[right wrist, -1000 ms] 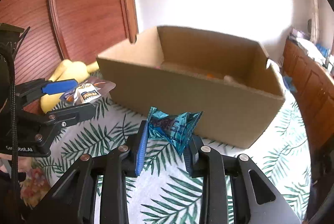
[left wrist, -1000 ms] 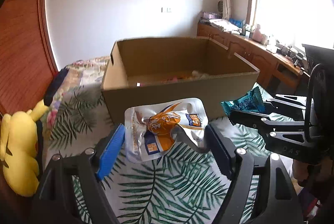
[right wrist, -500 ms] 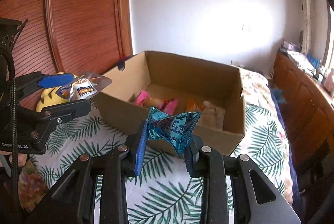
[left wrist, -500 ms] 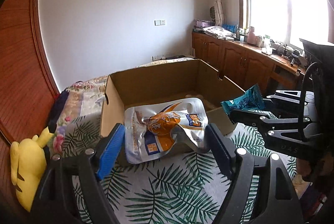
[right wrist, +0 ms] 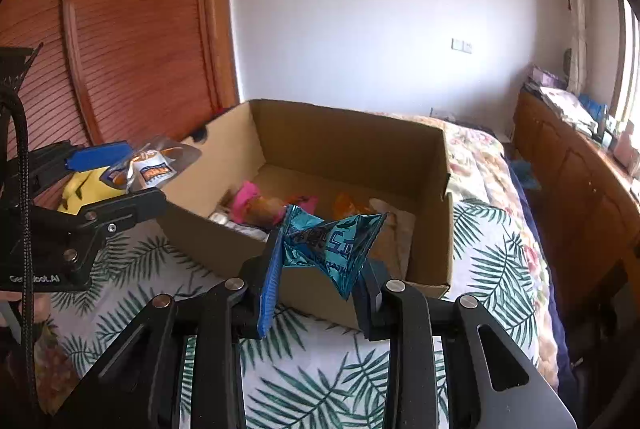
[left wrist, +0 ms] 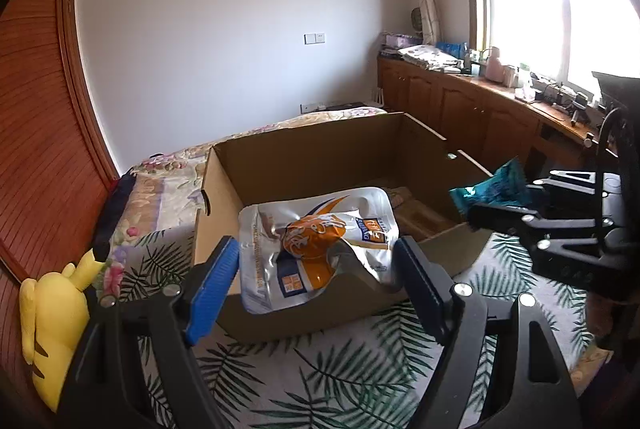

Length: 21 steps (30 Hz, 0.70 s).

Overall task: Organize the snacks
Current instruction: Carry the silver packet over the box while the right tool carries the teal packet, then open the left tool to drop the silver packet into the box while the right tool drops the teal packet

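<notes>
- The left hand-held gripper point(left wrist: 316, 271) is clamped on a silver-and-orange snack pouch point(left wrist: 318, 245), held above the near wall of the cardboard box point(left wrist: 304, 157).
- The right hand-held gripper point(right wrist: 320, 269) pinches a crumpled teal snack packet point(right wrist: 332, 249) over the box's near edge.
- The box sits on a leaf-print bedspread point(right wrist: 320, 389) with snacks inside.

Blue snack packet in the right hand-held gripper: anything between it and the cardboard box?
Nothing visible blocks it. The blue snack packet is held in the right hand-held gripper just above the near wall of the open cardboard box. Snacks already lie on the box floor, with bare cardboard beside them.
</notes>
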Each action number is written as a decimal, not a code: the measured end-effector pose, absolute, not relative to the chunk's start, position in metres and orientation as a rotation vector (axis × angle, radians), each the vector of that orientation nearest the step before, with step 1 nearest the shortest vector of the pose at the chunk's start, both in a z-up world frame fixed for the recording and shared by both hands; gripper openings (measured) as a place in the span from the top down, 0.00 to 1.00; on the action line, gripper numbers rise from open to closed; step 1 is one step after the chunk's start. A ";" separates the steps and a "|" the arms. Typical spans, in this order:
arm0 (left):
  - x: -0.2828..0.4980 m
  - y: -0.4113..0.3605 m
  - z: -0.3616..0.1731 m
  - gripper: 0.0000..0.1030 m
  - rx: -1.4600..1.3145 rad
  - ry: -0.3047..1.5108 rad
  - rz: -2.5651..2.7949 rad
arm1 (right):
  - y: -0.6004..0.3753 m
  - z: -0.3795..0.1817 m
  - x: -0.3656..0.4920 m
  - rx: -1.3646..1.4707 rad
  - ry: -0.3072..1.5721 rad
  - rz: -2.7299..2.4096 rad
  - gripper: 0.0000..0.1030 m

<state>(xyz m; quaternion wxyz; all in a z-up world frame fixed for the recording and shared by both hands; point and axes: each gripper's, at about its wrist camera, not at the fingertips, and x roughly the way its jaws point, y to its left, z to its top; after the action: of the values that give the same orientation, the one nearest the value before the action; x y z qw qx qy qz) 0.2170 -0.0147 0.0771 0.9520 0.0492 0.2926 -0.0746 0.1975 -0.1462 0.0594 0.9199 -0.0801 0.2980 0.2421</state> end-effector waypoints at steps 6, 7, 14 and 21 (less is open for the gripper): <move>0.238 -0.004 0.061 0.23 0.044 0.646 -0.139 | -0.154 0.051 0.218 -0.126 0.653 0.476 0.70; 0.241 -0.002 0.059 0.23 0.037 0.653 -0.134 | -0.155 0.049 0.221 -0.118 0.659 0.471 0.70; 0.255 -0.002 0.052 0.23 0.024 0.666 -0.122 | -0.156 0.039 0.234 -0.087 0.679 0.465 0.70; 0.265 -0.006 0.047 0.22 0.027 0.670 -0.109 | -0.151 0.037 0.242 -0.090 0.686 0.467 0.70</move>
<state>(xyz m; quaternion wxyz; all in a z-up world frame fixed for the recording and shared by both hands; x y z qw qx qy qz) 0.2653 -0.0061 0.0467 0.9428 0.0134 0.3288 -0.0536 0.2415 -0.1506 0.0372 0.9141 -0.0435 0.3331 0.2270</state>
